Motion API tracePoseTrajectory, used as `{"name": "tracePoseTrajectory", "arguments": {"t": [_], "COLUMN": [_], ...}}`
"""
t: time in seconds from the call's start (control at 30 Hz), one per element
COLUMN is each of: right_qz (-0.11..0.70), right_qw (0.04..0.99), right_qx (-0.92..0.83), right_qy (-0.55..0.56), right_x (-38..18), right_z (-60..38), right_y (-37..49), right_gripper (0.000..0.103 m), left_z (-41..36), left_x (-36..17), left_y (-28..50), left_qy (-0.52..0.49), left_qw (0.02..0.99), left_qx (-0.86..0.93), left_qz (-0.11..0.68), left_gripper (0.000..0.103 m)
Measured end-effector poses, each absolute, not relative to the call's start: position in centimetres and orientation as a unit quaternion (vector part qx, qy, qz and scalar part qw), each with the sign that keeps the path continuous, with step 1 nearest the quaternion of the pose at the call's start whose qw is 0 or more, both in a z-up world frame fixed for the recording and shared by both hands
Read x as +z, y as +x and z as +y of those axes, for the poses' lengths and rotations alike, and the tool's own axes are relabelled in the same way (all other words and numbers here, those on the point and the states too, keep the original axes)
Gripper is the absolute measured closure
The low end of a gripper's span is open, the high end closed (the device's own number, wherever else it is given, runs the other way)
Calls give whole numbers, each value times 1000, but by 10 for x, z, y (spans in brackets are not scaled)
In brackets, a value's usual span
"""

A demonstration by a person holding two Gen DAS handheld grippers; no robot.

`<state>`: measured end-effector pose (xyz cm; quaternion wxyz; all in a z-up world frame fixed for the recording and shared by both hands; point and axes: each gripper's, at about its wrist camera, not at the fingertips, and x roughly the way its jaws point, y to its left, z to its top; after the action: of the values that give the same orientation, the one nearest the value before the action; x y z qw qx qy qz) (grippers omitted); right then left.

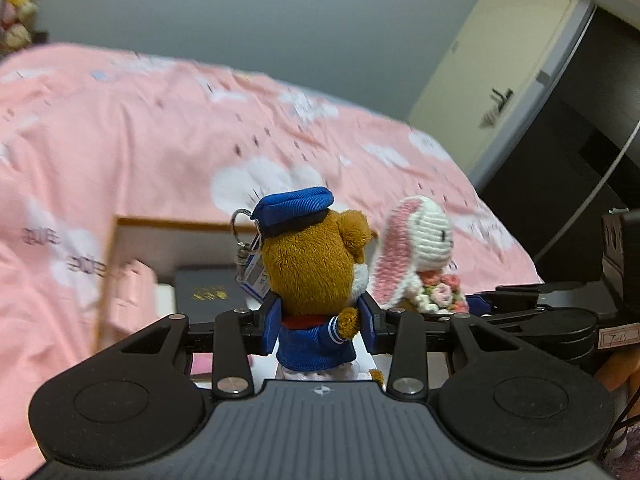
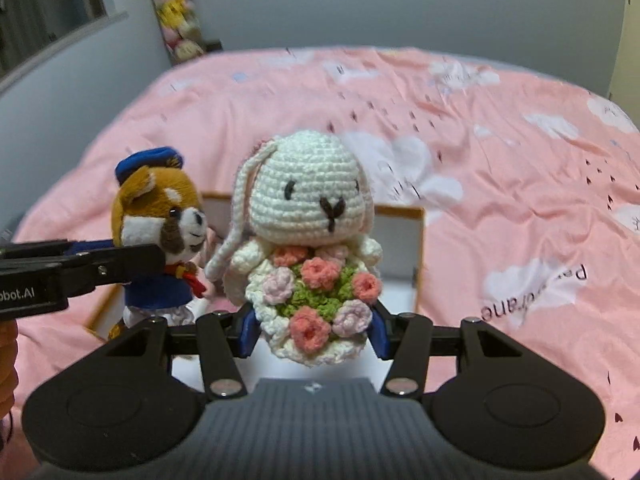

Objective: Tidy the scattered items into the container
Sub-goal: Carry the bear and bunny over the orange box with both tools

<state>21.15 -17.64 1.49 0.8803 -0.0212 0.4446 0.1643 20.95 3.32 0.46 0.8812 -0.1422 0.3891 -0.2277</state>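
A pink bedspread (image 2: 500, 184) fills most of what I see. On it sits the box (image 2: 418, 240), open on top, a dark book (image 1: 210, 292) lying inside. My left gripper (image 1: 318, 326) is clamped on the bear (image 1: 316, 264) at its blue jacket, above the box. My right gripper (image 2: 314, 330) squeezes the bunny (image 2: 310, 216) at its bouquet, just beside the bear, also over the box.

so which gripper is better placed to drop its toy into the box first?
Probably left: its brown plush bear in blue sailor uniform hangs over the open white box. The right's white crocheted rabbit looks nearer the box's front edge.
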Motion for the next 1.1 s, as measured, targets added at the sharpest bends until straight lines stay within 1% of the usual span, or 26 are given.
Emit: {"name": "tracePoseTrajectory", "arguments": {"t": [0.3,0.5,0.7,0.8,0.97,1.1], "right_qz": [511,542,595,599,592,592], "right_qw": [847,826,790,787,789,788], "right_qx": [133,131,116,107,89,78], "right_qy": [-55,-86,-91,-102,-137,-152], "right_x": [-19,-35,-50,-55,-58,-57], "right_z": [-174,-163,-150,-144,-135,-132], "right_y": [240,259,282,289,288,290], "right_gripper": [47,47,47,46,46,46], "left_z": [15,8,1,6,10,17], "left_x": [-46,-66,-84,-90,-90,-81], "left_y": [263,294,310,311,306,304], "left_qy": [-158,-174,-169,-183,-172,-180], "left_qw": [836,814,804,799,800,803], "left_qx": [-265,-254,-232,-229,-229,-228], "left_qz": [454,493,521,525,528,520], "left_gripper": [58,58,58,56,55,51]}}
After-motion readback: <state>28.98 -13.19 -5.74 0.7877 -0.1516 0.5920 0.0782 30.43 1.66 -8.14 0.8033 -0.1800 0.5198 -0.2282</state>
